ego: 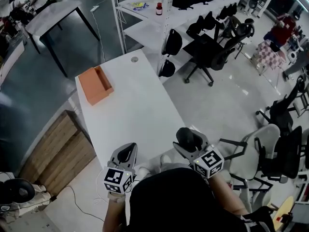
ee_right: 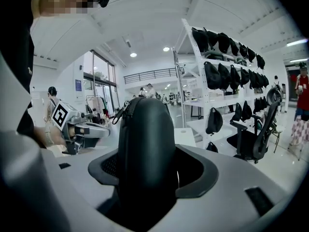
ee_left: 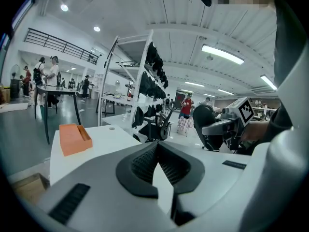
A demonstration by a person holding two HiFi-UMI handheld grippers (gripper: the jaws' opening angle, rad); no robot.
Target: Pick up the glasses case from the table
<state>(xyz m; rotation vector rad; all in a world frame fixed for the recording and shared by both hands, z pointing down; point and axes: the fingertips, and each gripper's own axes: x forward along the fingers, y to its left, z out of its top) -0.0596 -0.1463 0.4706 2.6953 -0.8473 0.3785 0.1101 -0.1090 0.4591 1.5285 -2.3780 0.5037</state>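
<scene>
White table (ego: 135,110) stretches away from the person as a long bare top, and everything else sits around it. At the table's near end, on the left side, the left gripper (ego: 128,151) hovers with its ribbed black pads pressed together at the tips and nothing between them. At the table's near right corner the right gripper (ego: 190,146) has its jaws spread wide and clamped on the glasses case (ee_right: 145,144), a dark, rounded, zippered shell that stands on end between the pads, zip pull at its top; the case is in this grip, not lying on the table. Whether its lower end touches the top cannot be made out. Farther along, near the table's left edge, lies an orange box (ego: 95,86), open on one side. A small round grommet (ego: 134,59) marks the table's far end. Beyond that end stands a white shelving rack (ego: 145,13) hung with black bags, and black office chairs (ego: 212,47) stand to the right of the table.
</scene>
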